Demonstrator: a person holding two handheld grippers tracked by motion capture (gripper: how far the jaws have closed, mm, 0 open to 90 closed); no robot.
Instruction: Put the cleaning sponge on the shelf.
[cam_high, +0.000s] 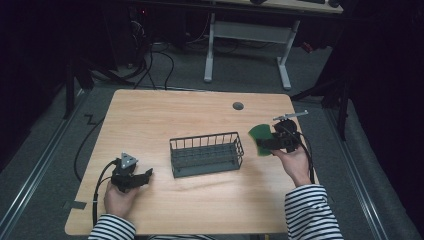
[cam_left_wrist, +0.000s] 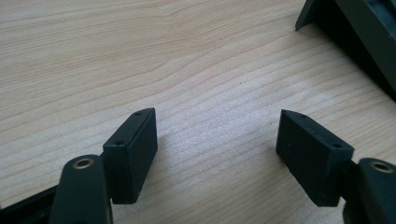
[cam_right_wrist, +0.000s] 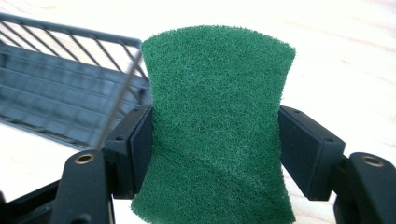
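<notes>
Striped sleeves enter at the near edge of the pale wooden table (cam_high: 200, 107); left gripper (cam_left_wrist: 217, 140) rests near the near-left corner, jaws wide apart over bare wood. Right gripper (cam_high: 265, 145), near the right edge, pinches a green scouring pad (cam_right_wrist: 217, 126) by its sides, just beside the dark wire basket (cam_high: 206, 154) at table centre. Room beyond is dark: grey floor, cables, white desk legs; the basket's inside is hard to make out.

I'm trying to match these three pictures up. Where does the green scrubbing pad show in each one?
High view: green scouring pad right of centre, clamped in the right gripper.
Left gripper view: not in it.
Right gripper view: pad fills the centre, pinched at its waist between the jaws.
Shared landmark: the dark wire basket.
</notes>
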